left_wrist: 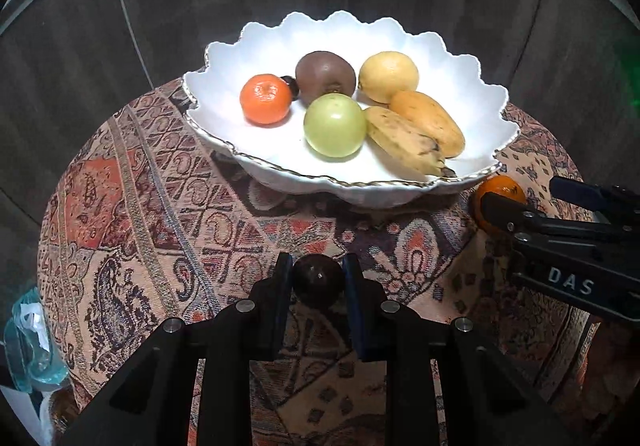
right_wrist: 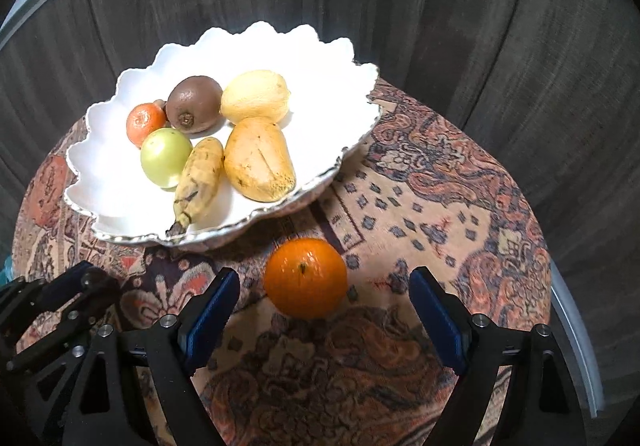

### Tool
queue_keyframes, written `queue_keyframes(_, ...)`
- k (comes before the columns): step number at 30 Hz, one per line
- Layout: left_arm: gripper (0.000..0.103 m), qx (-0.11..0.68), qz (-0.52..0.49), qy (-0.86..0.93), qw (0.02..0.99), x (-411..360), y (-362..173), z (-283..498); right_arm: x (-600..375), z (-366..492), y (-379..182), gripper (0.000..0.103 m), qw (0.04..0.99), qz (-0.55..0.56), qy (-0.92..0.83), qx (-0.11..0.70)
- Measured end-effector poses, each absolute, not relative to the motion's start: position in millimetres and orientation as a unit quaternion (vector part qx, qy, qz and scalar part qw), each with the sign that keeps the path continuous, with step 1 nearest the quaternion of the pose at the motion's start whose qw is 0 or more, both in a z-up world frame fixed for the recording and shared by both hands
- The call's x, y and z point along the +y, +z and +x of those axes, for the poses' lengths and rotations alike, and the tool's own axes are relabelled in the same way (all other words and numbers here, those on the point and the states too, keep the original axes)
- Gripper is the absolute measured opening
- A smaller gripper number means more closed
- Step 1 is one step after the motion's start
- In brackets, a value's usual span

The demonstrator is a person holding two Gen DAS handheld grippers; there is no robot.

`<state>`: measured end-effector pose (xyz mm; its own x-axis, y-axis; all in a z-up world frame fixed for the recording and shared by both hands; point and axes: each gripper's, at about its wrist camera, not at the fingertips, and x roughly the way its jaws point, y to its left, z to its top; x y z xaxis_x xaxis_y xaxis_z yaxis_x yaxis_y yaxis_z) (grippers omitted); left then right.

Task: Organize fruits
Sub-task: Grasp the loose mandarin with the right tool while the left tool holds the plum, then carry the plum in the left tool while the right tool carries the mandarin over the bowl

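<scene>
dark fruit mostly hidden behind tangerine

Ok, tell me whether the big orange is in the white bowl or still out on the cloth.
Out. The large round orange sits on the patterned tablecloth, in front of the white scalloped bowl, between the open right hand-held gripper fingers.

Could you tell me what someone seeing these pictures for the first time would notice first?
The white scalloped bowl at the back of the patterned tablecloth stands out, holding a tangerine, kiwi, green apple, banana and other fruit. Nearer, the left gripper has its jaws shut on a dark plum. The right gripper stands open around an orange on the cloth, beside the bowl.
</scene>
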<state>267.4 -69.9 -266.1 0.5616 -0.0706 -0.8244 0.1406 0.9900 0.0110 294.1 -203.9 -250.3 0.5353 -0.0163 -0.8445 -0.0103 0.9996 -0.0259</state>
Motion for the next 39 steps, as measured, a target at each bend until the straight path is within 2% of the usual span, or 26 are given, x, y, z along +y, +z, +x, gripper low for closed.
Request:
queue_keyframes(4,0.026,0.464,0.036,-0.058,0.883,-69.4,-267.0,268.0,-203.6,300.3,-258.0,0.075,0.871,-0.012,-0.001,0.490)
queue_keyframes(10,0.026,0.466,0.032,-0.054,0.882,-65.9,-267.8,269.7,-201.3,301.7,-271.3,0.049,0.862,0.002,0.014,0.507)
queue_keyframes(23,0.026,0.458,0.034,-0.051,0.887,-61.5,-255.2,262.4,-200.8,276.1,-257.9,0.047,0.862,0.005,0.014,0.507)
queue_keyframes(39,0.026,0.420,0.017,-0.059,0.905,-49.0,-205.4,266.0,-189.3,263.2,-188.9,0.047,0.893,0.001,0.028,0.449)
